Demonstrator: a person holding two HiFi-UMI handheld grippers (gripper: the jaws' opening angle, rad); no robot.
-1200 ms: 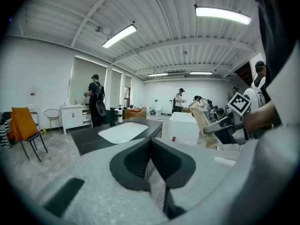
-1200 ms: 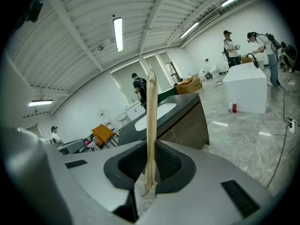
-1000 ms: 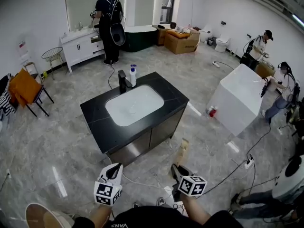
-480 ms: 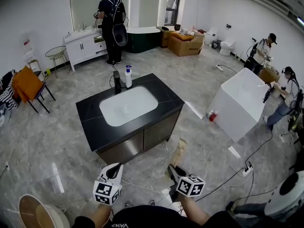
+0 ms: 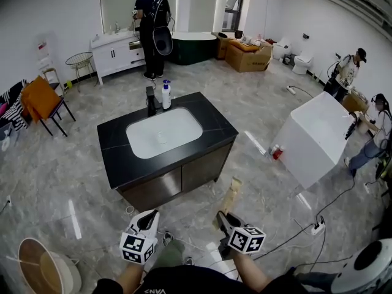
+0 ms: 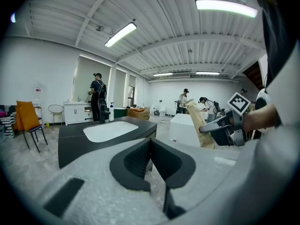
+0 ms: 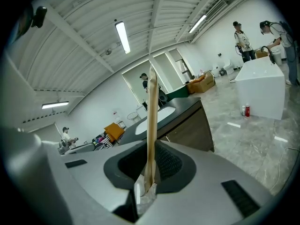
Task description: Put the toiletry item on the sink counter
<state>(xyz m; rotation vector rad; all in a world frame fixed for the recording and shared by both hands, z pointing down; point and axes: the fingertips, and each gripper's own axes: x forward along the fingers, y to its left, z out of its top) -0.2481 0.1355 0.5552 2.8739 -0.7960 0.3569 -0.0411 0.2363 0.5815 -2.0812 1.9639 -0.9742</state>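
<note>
The sink counter point(image 5: 116, 141) is a black-topped island with a white basin point(image 5: 164, 132), a dark faucet point(image 5: 150, 100) and a pump bottle point(image 5: 165, 94) at its far edge. It stands some way ahead of both grippers. My right gripper point(image 5: 222, 218) is shut on a flat tan packet point(image 5: 231, 196), which sticks up and forward from the jaws. In the right gripper view the packet point(image 7: 151, 121) stands edge-on between the pads, with the counter point(image 7: 187, 108) behind it. My left gripper point(image 5: 147, 216) is held beside it, shut and empty; its view shows the counter point(image 6: 70, 137) ahead.
A white box-shaped unit point(image 5: 312, 133) stands on the floor to the right, with cables point(image 5: 309, 225) trailing near it. An orange chair point(image 5: 40, 100) is at left, a round tub point(image 5: 46, 274) at lower left. A person point(image 5: 152, 17) works at the back vanity; others stand at right.
Both grippers and the head camera have come closer to the sink counter, which now sits slightly left of its earlier place. The packet stays in the right jaws.
</note>
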